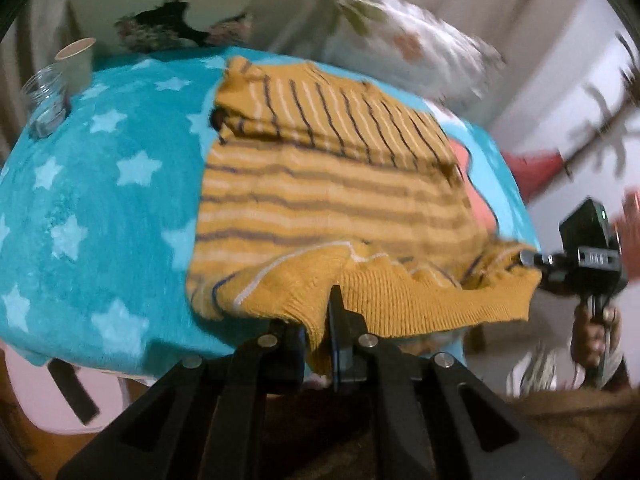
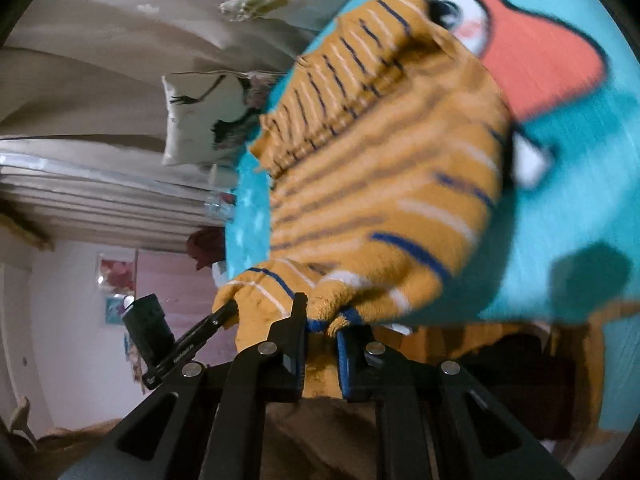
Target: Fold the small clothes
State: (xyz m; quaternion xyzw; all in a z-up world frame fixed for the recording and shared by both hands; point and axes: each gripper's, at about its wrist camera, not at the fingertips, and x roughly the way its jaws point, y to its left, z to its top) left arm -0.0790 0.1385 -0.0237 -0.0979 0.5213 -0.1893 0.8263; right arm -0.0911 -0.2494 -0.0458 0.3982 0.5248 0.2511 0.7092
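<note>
A mustard-yellow knit sweater (image 1: 332, 184) with navy and white stripes lies on a turquoise star blanket (image 1: 100, 200), its far part folded over. In the left wrist view my left gripper (image 1: 326, 320) is shut on the near ribbed hem, which is lifted off the blanket. My right gripper (image 1: 527, 258), held by a hand, is shut on the hem's right corner. In the right wrist view the right gripper (image 2: 322, 318) pinches the sweater (image 2: 380, 184) at its hem, and the left gripper (image 2: 229, 309) grips the other corner at the left.
A paper cup (image 1: 76, 60) and a glass jar (image 1: 46, 100) stand at the blanket's far left corner. Printed pillows (image 1: 400, 48) lean behind the table. The blanket (image 2: 580, 208) shows an orange and white cartoon print beside the sweater. The table edge lies just under both grippers.
</note>
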